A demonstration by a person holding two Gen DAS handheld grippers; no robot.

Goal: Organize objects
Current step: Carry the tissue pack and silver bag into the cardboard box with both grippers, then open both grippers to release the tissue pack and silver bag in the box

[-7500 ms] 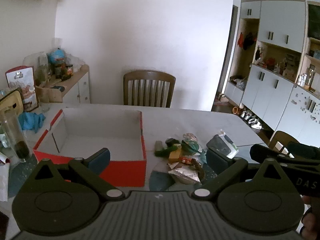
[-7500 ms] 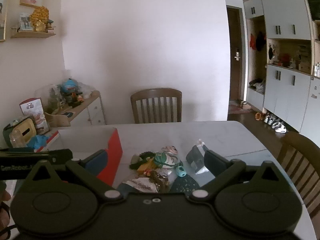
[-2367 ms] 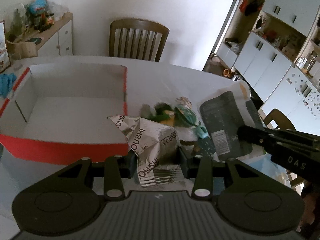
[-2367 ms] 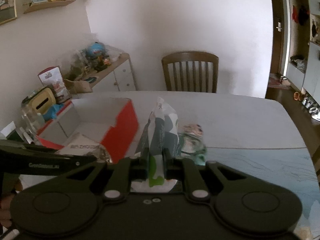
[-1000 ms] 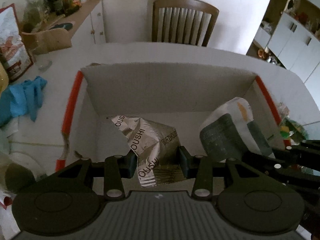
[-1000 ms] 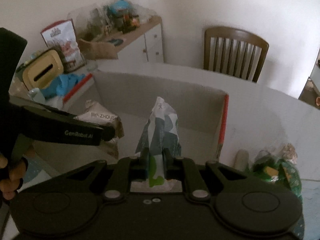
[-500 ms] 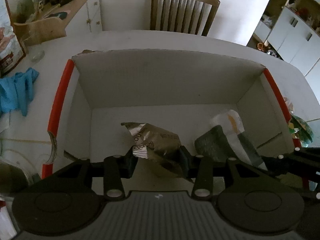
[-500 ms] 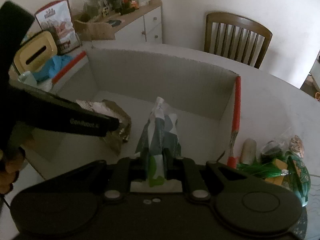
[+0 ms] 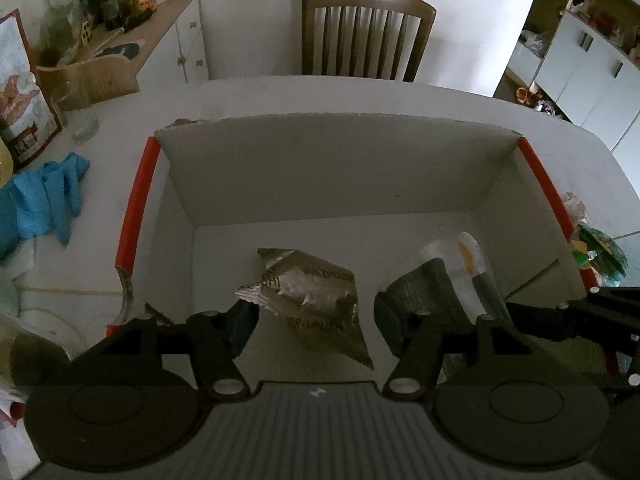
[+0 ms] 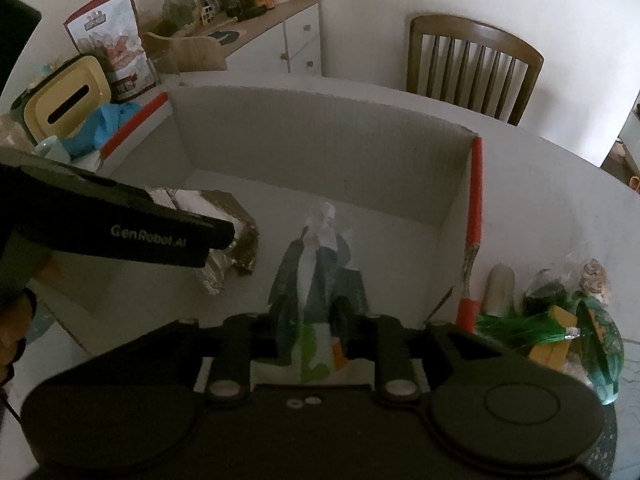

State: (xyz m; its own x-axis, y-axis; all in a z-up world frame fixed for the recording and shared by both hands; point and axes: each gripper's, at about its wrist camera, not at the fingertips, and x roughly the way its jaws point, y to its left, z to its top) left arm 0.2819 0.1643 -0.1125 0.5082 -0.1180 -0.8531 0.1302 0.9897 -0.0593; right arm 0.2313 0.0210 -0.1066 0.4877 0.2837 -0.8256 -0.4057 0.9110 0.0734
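The left gripper (image 9: 314, 322) hangs over the red-edged box (image 9: 138, 196) with its jaws spread wide, and the silver foil packet (image 9: 308, 300) lies loose on the box floor between and just past the fingertips, touching neither finger as far as the left wrist view shows; it looks released there because the box is where the scattered things are being gathered. The right gripper (image 10: 308, 320) is lowered into the same box toward its 3 o'clock wall, and its jaws stand a little apart around the dark-and-white pouch (image 10: 316, 280), which rises between them and is blurred, so I cannot tell whether the fingers still press it or have let go. Judging from that, the pouch is at the point of being dropped beside the foil packet. The right wrist view alone shows what remains outside: a heap of small items (image 10: 560, 312) on the surface (image 10: 560, 200) just beyond the red wall at 3 o'clock, including a pale cylinder and green wrappers, plus a yellow container (image 10: 68, 100) at 10 o'clock. The left wrist view alone shows the whole box floor, the pouch (image 9: 452, 276) lying toward 3 o'clock, and a blue cloth (image 9: 44, 200) at 9 o'clock.
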